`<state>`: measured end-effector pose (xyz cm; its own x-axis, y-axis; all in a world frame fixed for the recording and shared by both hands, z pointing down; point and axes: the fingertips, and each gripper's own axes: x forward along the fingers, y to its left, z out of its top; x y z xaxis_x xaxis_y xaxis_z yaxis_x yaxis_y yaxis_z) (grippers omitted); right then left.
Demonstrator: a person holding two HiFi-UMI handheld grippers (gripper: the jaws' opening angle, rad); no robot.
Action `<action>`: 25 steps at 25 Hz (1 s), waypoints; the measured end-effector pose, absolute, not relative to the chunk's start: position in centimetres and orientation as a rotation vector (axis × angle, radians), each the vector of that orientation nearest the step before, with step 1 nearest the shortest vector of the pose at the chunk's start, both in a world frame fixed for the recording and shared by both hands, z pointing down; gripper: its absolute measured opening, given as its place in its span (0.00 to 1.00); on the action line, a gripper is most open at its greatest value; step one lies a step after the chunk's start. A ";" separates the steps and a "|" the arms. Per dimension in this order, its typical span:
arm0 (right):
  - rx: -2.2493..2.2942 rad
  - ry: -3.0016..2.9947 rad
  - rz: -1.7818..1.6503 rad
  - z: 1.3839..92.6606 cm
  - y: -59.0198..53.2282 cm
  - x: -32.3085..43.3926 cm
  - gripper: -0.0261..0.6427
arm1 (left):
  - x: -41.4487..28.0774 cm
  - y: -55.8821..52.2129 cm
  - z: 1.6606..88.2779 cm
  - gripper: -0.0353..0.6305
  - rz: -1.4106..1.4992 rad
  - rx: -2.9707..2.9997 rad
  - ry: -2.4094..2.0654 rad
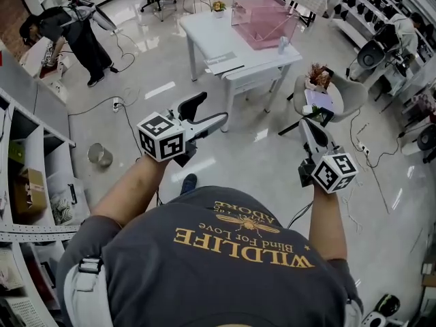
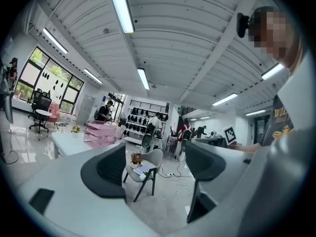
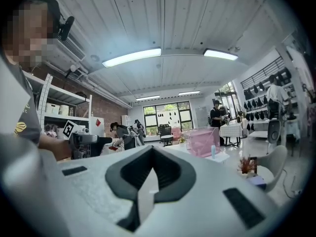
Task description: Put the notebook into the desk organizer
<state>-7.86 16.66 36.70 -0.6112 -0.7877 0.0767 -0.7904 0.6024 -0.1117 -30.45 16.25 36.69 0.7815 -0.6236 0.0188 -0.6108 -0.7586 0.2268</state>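
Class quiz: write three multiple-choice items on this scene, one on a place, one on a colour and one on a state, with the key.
1. Where does the plant stand?
A. on the floor
B. on the chair
C. on a shelf

2. What colour is the organizer on the table?
A. green
B. black
C. pink

3. How do the jaws of the left gripper stand?
A. apart, with nothing between them
B. shut on a notebook
C. shut on the plant

Key:
1 B: the head view shows the plant on the chair's seat.
2 C: the organizer on the white table is clear pink.
3 A: the left gripper view shows a wide gap between the jaws, with only the far room in it.
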 end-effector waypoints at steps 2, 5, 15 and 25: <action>1.381 -2.785 0.211 37.0 14.9 -8.7 0.04 | -31.3 14.4 37.1 0.61 -0.096 2.747 -0.957; 1.397 -2.758 0.202 37.6 11.5 -10.2 0.04 | -32.7 10.3 37.7 0.61 -0.121 2.750 -0.926; 1.564 -2.691 0.133 35.3 -5.1 -16.7 0.04 | -37.5 -8.9 37.2 0.61 -0.092 2.844 -0.695; 1.647 -2.606 0.181 35.1 -17.5 -20.2 0.04 | -40.4 -22.6 36.7 0.61 -0.064 2.849 -0.556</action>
<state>-20.18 -17.47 35.13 -0.4300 -0.8963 0.1079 -0.9026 0.4246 -0.0705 -40.42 -22.58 36.74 0.9267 -0.3759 0.0028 -0.3655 -0.8994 0.2399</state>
